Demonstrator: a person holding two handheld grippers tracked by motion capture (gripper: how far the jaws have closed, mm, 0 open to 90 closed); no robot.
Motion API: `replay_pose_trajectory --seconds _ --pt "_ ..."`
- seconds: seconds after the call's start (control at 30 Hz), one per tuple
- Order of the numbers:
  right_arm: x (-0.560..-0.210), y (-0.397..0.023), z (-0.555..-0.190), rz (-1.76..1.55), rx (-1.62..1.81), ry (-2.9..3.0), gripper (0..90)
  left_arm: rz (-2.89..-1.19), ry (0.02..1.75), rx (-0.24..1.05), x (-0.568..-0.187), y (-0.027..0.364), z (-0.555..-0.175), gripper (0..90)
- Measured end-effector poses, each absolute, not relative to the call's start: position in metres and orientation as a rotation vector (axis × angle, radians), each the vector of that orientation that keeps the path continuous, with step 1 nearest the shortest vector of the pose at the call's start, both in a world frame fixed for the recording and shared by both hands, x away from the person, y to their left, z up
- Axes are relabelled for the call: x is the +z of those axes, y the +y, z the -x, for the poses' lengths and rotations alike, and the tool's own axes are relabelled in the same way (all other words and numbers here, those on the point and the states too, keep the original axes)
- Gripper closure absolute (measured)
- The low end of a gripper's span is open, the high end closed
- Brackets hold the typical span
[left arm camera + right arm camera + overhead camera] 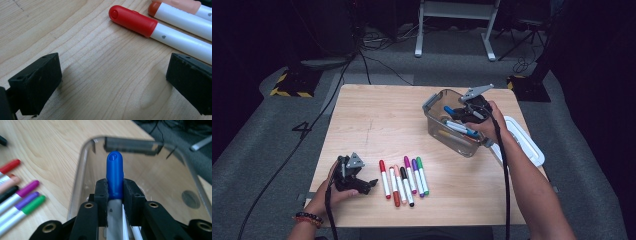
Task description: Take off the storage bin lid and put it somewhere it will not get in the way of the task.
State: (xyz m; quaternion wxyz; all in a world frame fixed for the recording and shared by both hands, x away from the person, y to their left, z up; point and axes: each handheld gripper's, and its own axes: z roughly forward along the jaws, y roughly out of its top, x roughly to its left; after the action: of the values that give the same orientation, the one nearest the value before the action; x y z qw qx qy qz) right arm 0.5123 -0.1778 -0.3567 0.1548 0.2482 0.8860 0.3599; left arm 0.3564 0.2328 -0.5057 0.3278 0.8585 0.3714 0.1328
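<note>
My right gripper [458,111] is shut on a blue-capped marker [114,173] and holds it over the clear plastic box [432,102] at the table's right. In the right gripper view the blue cap sticks out between the black pads above the box's inside [160,182]. Other markers [459,128] lie in the box. A row of several markers [404,177] lies on the wooden table's front. My left gripper [371,184] rests open on the table just left of that row, and the red-capped marker [132,20] lies ahead of its jaws.
A white lid [524,142] lies right of the box near the table's right edge. Bare wood [377,120] spreads across the table's left and middle. Cables and a stand's legs [452,30] are on the floor beyond the table.
</note>
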Motion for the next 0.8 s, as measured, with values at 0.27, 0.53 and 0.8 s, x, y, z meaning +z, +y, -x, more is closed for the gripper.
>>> replay_pose_trajectory --seconds 0.27,0.53,0.8 --pt "-0.380 -0.168 -0.525 -0.730 0.895 2.653 75.1 -2.247 0.972 0.348 -0.506 0.233 -0.356 0.4" --pt "-0.387 -0.158 -0.526 -0.722 0.775 2.731 74.6 -2.247 0.972 0.348 -0.506 0.233 -0.356 0.4" --pt "-0.387 -0.161 -0.527 -0.762 0.771 2.690 63.0 -2.250 0.970 0.351 -0.506 0.233 -0.356 0.4"
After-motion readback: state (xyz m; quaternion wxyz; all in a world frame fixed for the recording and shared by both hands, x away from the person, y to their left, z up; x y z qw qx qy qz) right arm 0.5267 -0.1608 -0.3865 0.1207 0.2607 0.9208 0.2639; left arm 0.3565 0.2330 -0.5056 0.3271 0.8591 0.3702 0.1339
